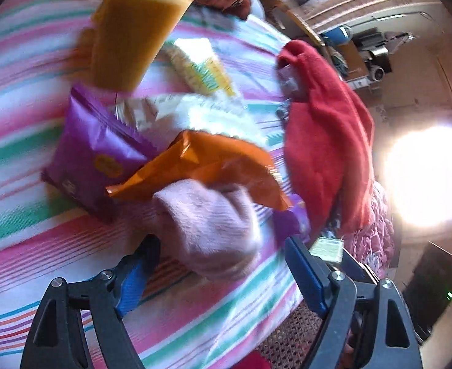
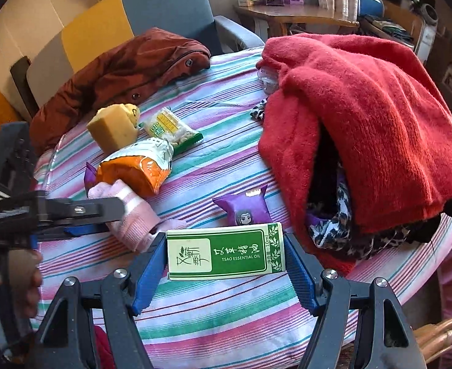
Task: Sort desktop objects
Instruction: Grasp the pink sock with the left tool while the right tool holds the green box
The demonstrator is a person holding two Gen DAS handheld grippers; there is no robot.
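Note:
On the striped tablecloth (image 1: 41, 240) lies a pink knitted glove (image 1: 207, 230), between the spread fingers of my left gripper (image 1: 222, 258). The pads stand clear of it on both sides, so that gripper is open. My right gripper (image 2: 226, 266) is shut on a green-and-white essential oil box (image 2: 226, 255), held crosswise above the cloth. The pink glove (image 2: 133, 218) also shows at the left of the right wrist view, under the other gripper's finger.
A yellow sponge (image 2: 115, 129), a white-green snack bag (image 2: 170, 129), an orange packet (image 2: 133, 169) and a purple packet (image 1: 93, 153) cluster beyond the glove. A small purple sachet (image 2: 244, 209) lies mid-table. A red sweater (image 2: 364, 123) covers the right side, a brown jacket (image 2: 118, 70) the far edge.

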